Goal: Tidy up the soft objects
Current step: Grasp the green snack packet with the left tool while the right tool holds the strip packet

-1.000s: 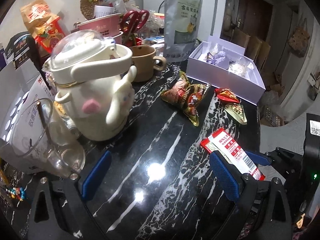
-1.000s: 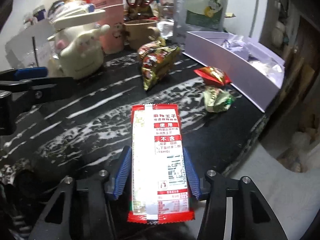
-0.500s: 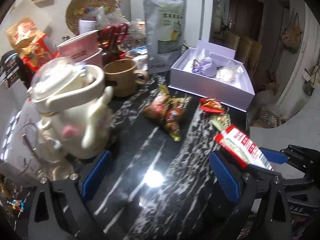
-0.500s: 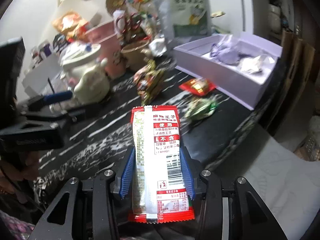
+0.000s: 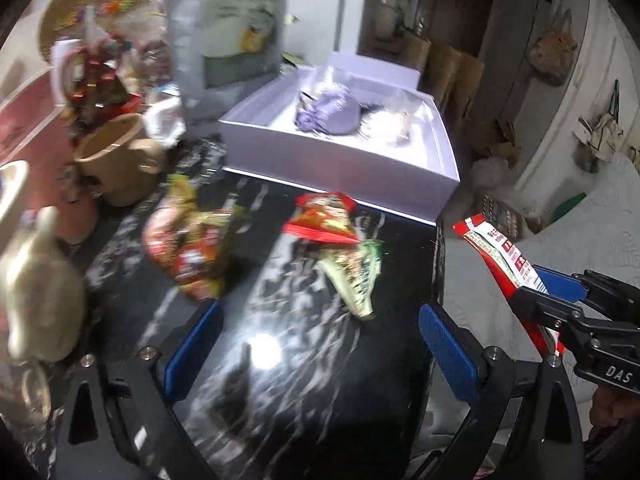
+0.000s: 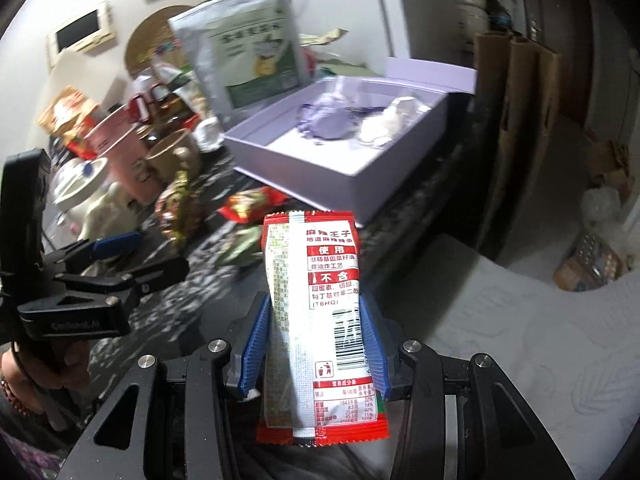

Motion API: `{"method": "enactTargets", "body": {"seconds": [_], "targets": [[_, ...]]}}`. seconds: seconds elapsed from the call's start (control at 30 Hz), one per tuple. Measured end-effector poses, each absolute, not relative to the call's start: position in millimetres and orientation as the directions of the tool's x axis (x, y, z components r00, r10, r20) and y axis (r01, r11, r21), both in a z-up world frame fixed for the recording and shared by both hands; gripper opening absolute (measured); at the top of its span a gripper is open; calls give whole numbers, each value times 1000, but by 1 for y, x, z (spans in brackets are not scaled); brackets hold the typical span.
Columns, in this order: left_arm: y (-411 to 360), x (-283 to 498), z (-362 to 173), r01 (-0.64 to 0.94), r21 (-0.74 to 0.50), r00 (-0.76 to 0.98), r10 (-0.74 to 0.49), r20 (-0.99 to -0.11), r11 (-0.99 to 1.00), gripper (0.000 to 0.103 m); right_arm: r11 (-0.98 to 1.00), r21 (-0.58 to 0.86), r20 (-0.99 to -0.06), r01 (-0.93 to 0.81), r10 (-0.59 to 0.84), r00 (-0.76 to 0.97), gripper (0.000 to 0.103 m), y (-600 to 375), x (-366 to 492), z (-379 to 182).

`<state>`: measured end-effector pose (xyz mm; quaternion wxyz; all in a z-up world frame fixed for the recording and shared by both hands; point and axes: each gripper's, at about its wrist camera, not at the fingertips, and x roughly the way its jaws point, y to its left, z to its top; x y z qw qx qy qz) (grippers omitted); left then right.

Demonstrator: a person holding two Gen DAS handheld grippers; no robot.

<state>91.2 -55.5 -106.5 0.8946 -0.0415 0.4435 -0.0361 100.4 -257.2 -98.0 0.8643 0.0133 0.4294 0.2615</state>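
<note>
My right gripper (image 6: 316, 344) is shut on a red and white snack packet (image 6: 316, 304), held upright off the table's right edge; the same packet (image 5: 500, 256) shows at the right of the left wrist view. My left gripper (image 5: 320, 344) hangs open over the black marble table (image 5: 260, 360), nothing between its blue pads. Ahead of it lie a red snack packet (image 5: 324, 220), a green one (image 5: 356, 272) and a red-gold pile (image 5: 192, 244). A lilac box (image 5: 344, 160) at the back holds a purple pouch (image 5: 328, 114) and a white one (image 5: 386, 124).
A brown mug (image 5: 120, 160), pink cups (image 6: 116, 148), a cream character teapot (image 5: 36, 288) and a tall silver bag (image 5: 228, 28) crowd the table's left and back. A pale sofa cushion (image 6: 520, 340) lies right of the table edge. Cardboard sheets (image 6: 520, 120) lean behind the box.
Both grippers have swung right and toward the lilac box, which now looks larger. The right gripper lifted the red and white packet off the table and holds it beyond the table edge.
</note>
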Motion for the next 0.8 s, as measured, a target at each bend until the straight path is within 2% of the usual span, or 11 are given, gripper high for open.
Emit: {"method": "enactTargets", "body": {"seconds": [0.3, 0.5, 0.6, 0.7, 0.8], "targets": [[-77, 133, -137, 55, -150, 530, -157, -833, 987, 98, 876, 268, -750, -402, 451, 483, 44, -275, 119, -108], [-81, 138, -142, 50, -110, 547, -119, -828, 993, 86, 882, 254, -757, -396, 436, 486, 44, -275, 124, -111], [-82, 140, -142, 55, -109, 564, -121, -817, 993, 80, 882, 252, -759, -398, 435, 484, 44, -274, 124, -112], [-84, 140, -143, 39, -59, 578, -70, -813, 998, 70, 882, 253, -758, -398, 436, 484, 44, -272, 122, -112], [-86, 138, -141, 49, -48, 587, -67, -807, 998, 48, 886, 246, -757, -393, 429, 494, 44, -272, 119, -110]]}}
